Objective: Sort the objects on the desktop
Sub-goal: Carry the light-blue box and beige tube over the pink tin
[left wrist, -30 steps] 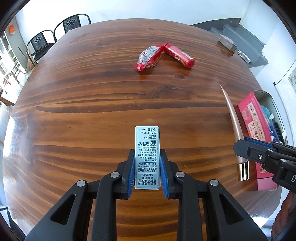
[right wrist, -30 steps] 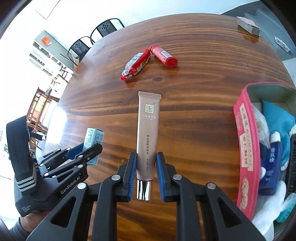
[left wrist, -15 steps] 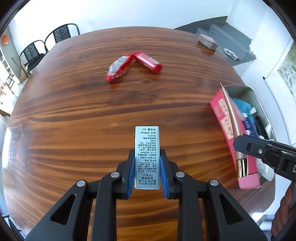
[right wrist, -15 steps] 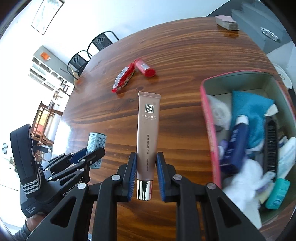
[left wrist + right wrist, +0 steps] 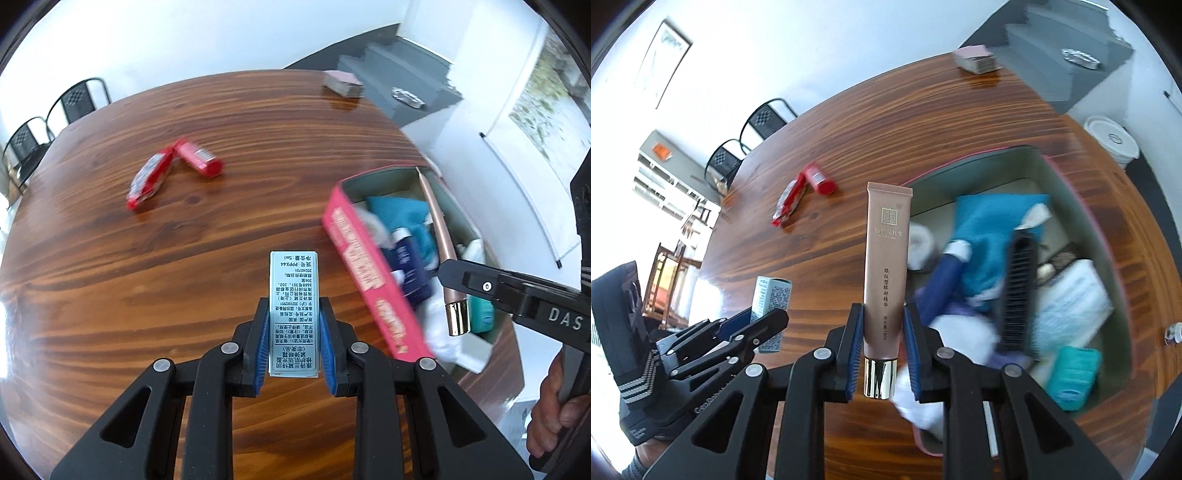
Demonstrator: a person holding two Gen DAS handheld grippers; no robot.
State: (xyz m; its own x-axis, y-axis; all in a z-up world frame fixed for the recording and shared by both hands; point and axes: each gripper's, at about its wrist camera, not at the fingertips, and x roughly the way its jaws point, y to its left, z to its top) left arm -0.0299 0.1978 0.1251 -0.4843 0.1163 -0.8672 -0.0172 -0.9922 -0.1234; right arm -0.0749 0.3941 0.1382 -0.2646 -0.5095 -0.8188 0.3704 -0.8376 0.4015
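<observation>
Tube sits clamped in my right gripper above the pink box. My left gripper pinches the carton over the table.

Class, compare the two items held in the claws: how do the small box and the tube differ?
The box is pale blue, flat-sided and covered in print; the tube is rose-brown, tapering to a gold cap. The box hangs over bare table; the tube hangs over the pink bin. Each is clamped in a claw.
</observation>
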